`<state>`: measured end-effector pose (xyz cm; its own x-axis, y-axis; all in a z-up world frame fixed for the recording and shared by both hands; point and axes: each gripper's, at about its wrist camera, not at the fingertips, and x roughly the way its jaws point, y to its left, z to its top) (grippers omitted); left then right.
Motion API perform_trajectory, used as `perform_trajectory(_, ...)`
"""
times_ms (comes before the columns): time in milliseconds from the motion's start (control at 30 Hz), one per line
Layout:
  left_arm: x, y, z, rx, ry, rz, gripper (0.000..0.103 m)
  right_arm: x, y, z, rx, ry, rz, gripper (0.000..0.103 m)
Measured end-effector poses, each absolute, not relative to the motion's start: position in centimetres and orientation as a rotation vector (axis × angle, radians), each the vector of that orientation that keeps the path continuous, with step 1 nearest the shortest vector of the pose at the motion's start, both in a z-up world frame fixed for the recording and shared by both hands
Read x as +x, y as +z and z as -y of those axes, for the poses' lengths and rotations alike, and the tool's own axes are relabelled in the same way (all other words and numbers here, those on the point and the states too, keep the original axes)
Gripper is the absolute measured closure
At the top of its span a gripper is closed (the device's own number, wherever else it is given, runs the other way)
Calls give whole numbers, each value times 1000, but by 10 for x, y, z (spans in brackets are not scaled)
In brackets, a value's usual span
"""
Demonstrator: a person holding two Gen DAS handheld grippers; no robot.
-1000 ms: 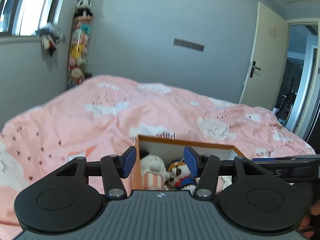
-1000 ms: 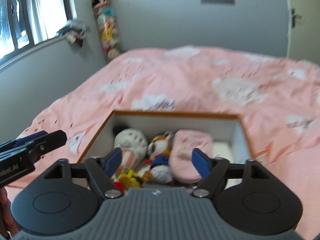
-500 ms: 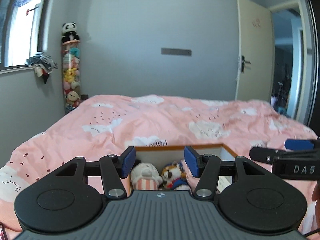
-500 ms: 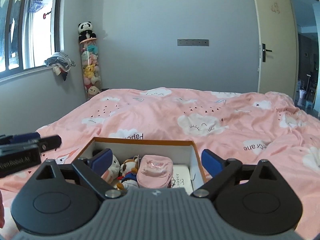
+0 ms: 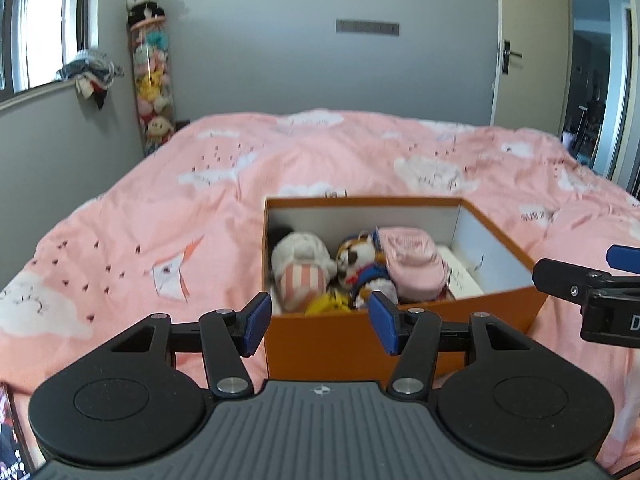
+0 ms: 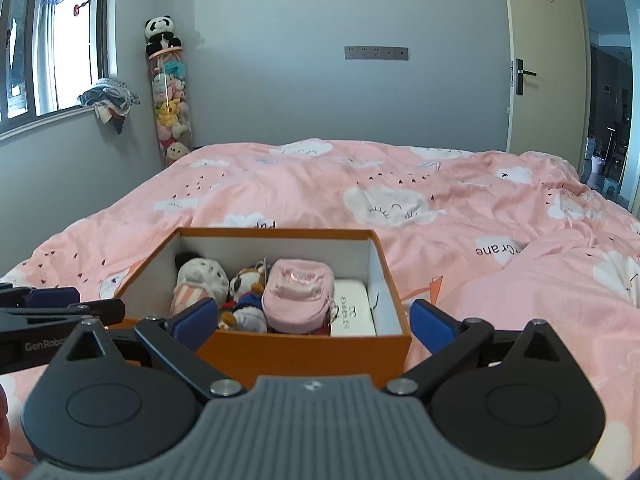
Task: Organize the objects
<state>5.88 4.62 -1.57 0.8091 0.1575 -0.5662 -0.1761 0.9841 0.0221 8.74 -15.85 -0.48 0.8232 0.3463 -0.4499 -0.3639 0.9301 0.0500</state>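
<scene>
An open orange box (image 5: 496, 224) (image 6: 304, 350) sits on the pink bedspread. Inside lie a white plush with a striped body (image 5: 302, 268) (image 6: 198, 280), a small dog plush in blue (image 5: 360, 264) (image 6: 246, 292), a pink pouch (image 5: 412, 264) (image 6: 298, 294), a yellow toy (image 5: 330, 304) and a white case (image 6: 352, 312). My left gripper (image 5: 320, 322) is open and empty, just in front of the box's near wall. My right gripper (image 6: 314, 318) is open wide and empty, its jaws either side of the box's near wall. Each gripper shows at the edge of the other's view.
The pink bedspread (image 6: 420, 200) with cloud prints fills the scene. A tall clear tube of plush toys (image 6: 170, 116) topped by a panda stands in the far left corner. A window (image 6: 52, 40) is at left and an open door (image 6: 540, 64) at right.
Both grippers have pulled back and levelled, so the box sits farther off and shows whole. The right gripper's jaws have spread wider. The box contents have not moved.
</scene>
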Motion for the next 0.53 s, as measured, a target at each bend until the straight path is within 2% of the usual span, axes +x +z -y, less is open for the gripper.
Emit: perform_trajectory(533,48,-12,-41,-43,169,-603,39,78,-5,159,-61,377,-471,1)
